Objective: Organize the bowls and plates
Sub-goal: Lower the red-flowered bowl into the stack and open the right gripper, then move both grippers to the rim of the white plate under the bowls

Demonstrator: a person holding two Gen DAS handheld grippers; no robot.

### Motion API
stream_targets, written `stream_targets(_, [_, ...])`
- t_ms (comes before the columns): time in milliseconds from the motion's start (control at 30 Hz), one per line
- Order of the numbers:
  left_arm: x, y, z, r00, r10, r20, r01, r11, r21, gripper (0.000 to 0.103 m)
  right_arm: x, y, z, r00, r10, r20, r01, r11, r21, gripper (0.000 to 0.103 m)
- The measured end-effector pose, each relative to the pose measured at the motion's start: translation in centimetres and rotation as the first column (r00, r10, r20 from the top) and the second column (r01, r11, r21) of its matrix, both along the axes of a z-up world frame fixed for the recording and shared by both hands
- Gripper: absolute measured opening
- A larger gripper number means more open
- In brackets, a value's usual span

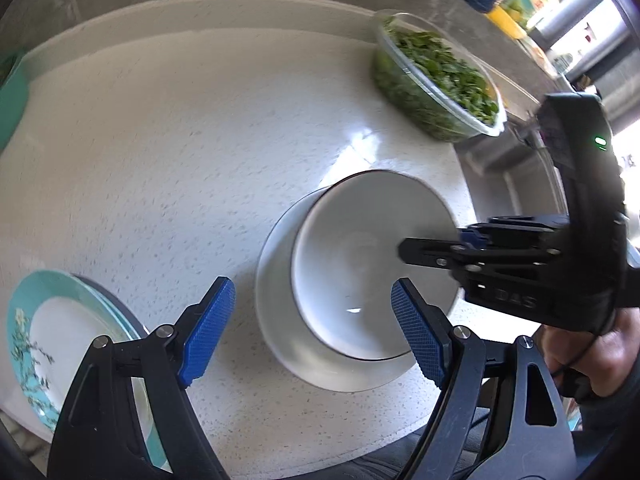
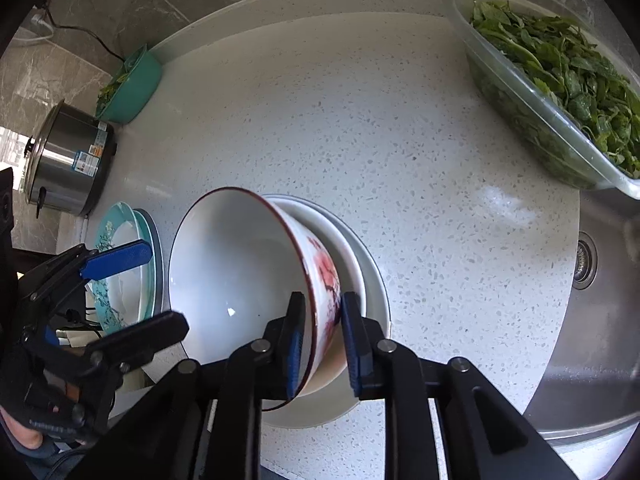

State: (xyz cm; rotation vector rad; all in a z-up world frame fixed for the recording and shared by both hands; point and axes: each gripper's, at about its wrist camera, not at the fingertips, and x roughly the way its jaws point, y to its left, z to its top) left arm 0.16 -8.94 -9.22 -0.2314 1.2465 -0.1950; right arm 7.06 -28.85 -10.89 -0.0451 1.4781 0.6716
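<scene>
My right gripper (image 2: 320, 344) is shut on the rim of a white bowl with a red flower pattern (image 2: 240, 280), one finger inside and one outside. The bowl is tilted over a white bowl or plate (image 2: 368, 276) beneath it on the speckled counter. In the left wrist view the bowl (image 1: 360, 264) sits in the white dish (image 1: 276, 320), with the right gripper (image 1: 424, 256) coming in from the right. My left gripper (image 1: 312, 328) is open and empty, just in front of the bowl. A stack of teal floral plates (image 1: 40, 340) (image 2: 120, 264) lies to the left.
A clear container of green leaves (image 2: 560, 76) (image 1: 436, 80) stands at the back right. A steel sink (image 2: 592, 300) lies right of the counter. A steel pot (image 2: 68, 160) and a teal bowl of greens (image 2: 132, 84) stand at the back left.
</scene>
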Motion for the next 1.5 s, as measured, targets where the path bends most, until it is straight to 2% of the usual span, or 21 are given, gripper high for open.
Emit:
stream_targets(100, [-0.3,0.7,-0.5,1.000,0.020,-0.013,-0.020,1.000,-0.020,0.080,-0.5,-0.4,0.3,1.000,-0.011,-0.015,0.012,1.000,0.028,0.037])
stream_targets(233, [-0.4,0.8,-1.3,0.999,0.024,-0.027,-0.025,0.999,-0.028,0.080,-0.9,-1.4,0.1,0.997,-0.046,-0.062,0.050,0.996,0.074,0.046])
stream_targets(333, [-0.5,1.0,-2.1,0.999,0.029,-0.045,-0.031,0.999,-0.039,0.080,-1.2,-1.9,0.1,0.995,-0.058,-0.075,0.065,0.993,0.095,0.048])
stream_targets(467, [-0.7,1.2,-2.7,0.998,0.036,-0.061,-0.038,0.998,-0.040,0.080,-1.8,-2.2,0.5,0.998,-0.048,-0.031,0.051,0.994,0.096,0.049])
stream_targets(600, [-0.5,1.0,-2.8,0.998,0.033,-0.053,-0.035,0.999,-0.038,0.080,-2.3,-1.3,0.8,1.000,-0.015,0.021,0.014,0.999,0.043,0.050])
stream_targets(667, [-0.4,0.8,-2.8,0.998,0.032,-0.056,-0.034,0.999,-0.037,0.080,-2.3,-1.3,0.9,0.999,-0.019,0.026,0.018,0.998,0.053,0.056])
stream_targets(800, [-0.4,0.5,-3.0,0.998,0.030,-0.063,-0.032,0.999,-0.040,0.080,-2.4,-1.6,1.0,0.999,-0.034,0.042,0.032,0.998,0.060,0.057])
stream_targets(1033, [-0.2,0.5,-3.4,0.997,0.035,-0.069,-0.038,0.998,-0.042,0.080,-3.1,-1.1,1.2,0.988,0.013,0.157,-0.010,1.000,-0.021,0.060])
stream_targets(1167, [-0.4,0.6,-3.2,0.998,0.031,-0.060,-0.034,0.998,-0.048,0.080,-2.5,-1.7,0.9,0.992,0.001,0.127,-0.004,1.000,0.019,0.062])
stream_targets(1333, [-1.2,1.3,-2.2,0.999,0.039,-0.024,-0.040,0.998,-0.045,0.080,-1.0,-4.7,2.0,0.996,-0.076,0.047,0.065,0.977,0.201,0.063])
stream_targets(1433, [-2.4,2.0,-1.2,0.998,0.060,0.019,-0.059,0.997,-0.041,0.080,0.7,-8.1,2.3,0.992,-0.120,0.025,0.111,0.966,0.233,0.063])
stream_targets(1500, [-3.1,2.1,-0.9,0.996,0.080,0.031,-0.080,0.997,0.016,0.080,1.4,-9.6,1.9,0.994,-0.109,0.028,0.101,0.975,0.197,0.063])
